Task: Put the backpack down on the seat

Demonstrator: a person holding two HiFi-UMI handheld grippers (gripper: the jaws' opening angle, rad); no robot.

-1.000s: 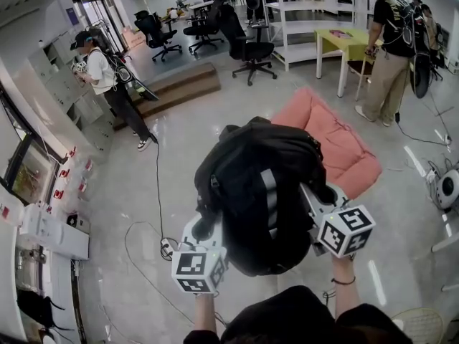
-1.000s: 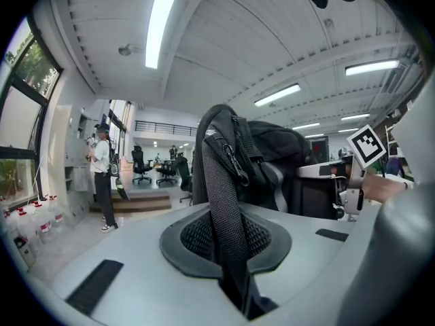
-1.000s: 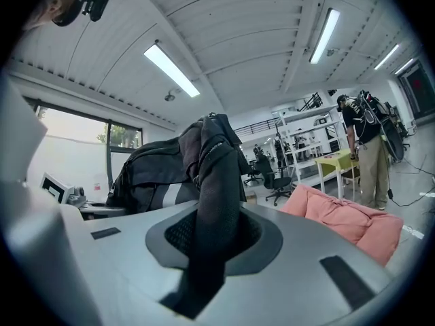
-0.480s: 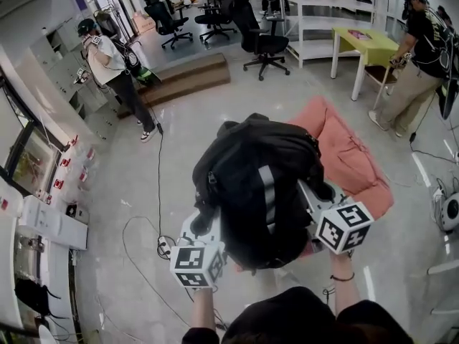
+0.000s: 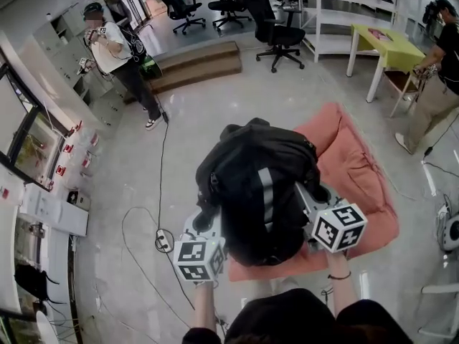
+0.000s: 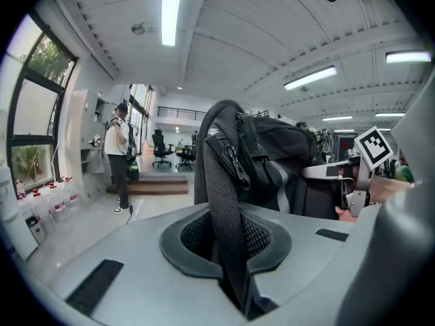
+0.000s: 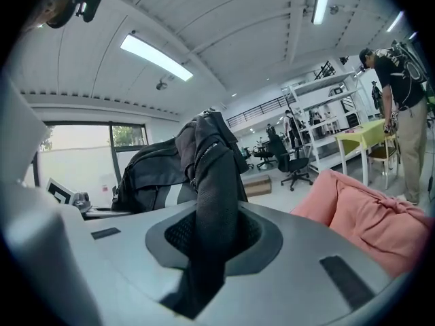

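A black backpack [image 5: 258, 185] with a grey stripe hangs in the air between my two grippers, over the near part of a pink floor cushion seat [image 5: 362, 181]. My left gripper [image 5: 203, 224] is shut on one black webbing strap [image 6: 228, 229] at the bag's left. At the bag's right, my right gripper [image 5: 319, 196] is shut on the other padded shoulder strap [image 7: 214, 209]. In the right gripper view the seat [image 7: 370, 216] lies low at the right. The backpack [image 6: 279, 151] fills the middle of the left gripper view.
A person [image 5: 118, 45] stands at the far left by a wooden step [image 5: 193, 59]. Office chairs [image 5: 280, 27], white shelving [image 5: 337, 13] and a yellow table [image 5: 391, 45] stand at the back. Another person [image 5: 437, 84] is at the right edge. A cable [image 5: 159, 185] and power strip [image 5: 164, 241] lie on the floor.
The view has moved forward: the pink seat now lies under the backpack instead of beyond it. Both grippers keep their hold on the straps.
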